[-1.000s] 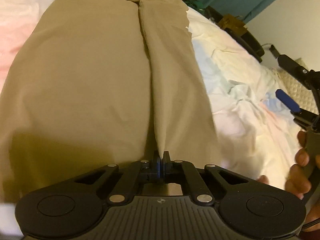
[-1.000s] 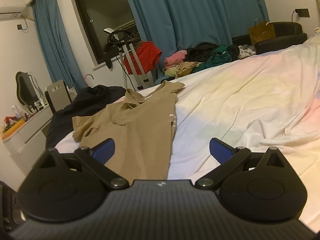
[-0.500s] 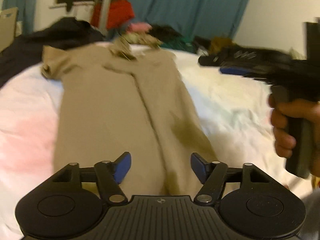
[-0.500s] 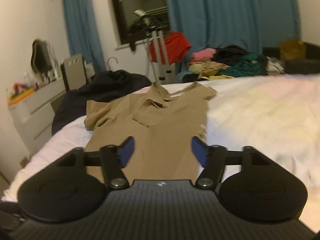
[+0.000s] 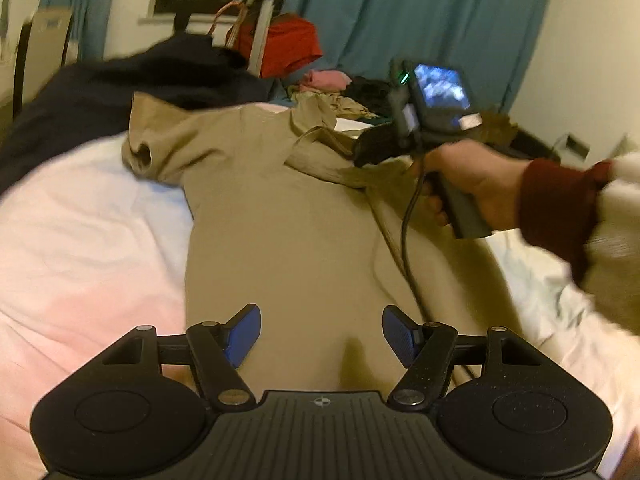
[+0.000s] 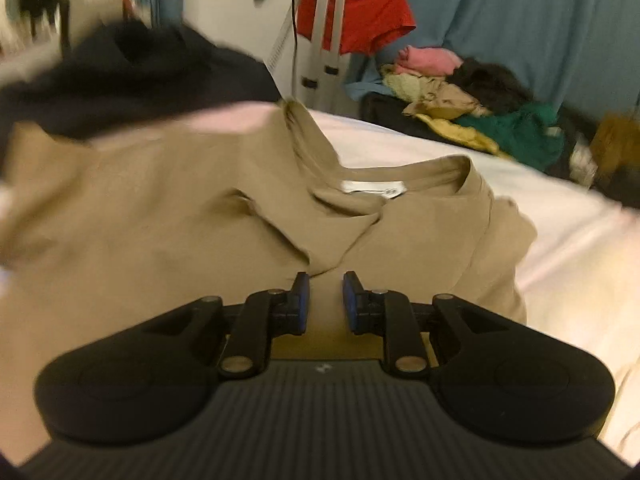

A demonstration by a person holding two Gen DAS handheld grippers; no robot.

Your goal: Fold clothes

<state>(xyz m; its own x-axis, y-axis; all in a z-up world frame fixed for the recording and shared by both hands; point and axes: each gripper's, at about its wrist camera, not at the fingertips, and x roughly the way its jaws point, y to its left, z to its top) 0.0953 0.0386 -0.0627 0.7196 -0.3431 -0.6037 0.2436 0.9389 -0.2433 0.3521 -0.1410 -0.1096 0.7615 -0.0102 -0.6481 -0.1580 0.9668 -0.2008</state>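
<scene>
A second ago the left gripper (image 5: pixel 321 334) was clamped on a ridge of fabric at the near hem; now its blue pads (image 5: pixel 242 334) are spread wide with nothing held, poised above the lower part of the tan T-shirt (image 5: pixel 280 232). The right gripper (image 6: pixel 323 300), which was then wide open and low at the near edge of the bed, has since been carried up to the collar end, and its jaws have been narrowed to a small gap; a fold of cloth just below the neckline is seen at the fingertips, though whether it is gripped cannot be told. In the left wrist view the right hand (image 5: pixel 472 184) is seen on the gripper's handle over the shirt's right shoulder. The shirt is spread lengthwise on the white bedsheet (image 5: pixel 80 240), collar away from the cameras, its left sleeve (image 5: pixel 148 148) bunched, its neckline crumpled, a white neck label (image 6: pixel 374 189) showing. A dark garment (image 6: pixel 132 76) lies beyond the left sleeve, and a pile of clothes (image 6: pixel 460 104) is seen beneath the blue curtain (image 6: pixel 540 24).
</scene>
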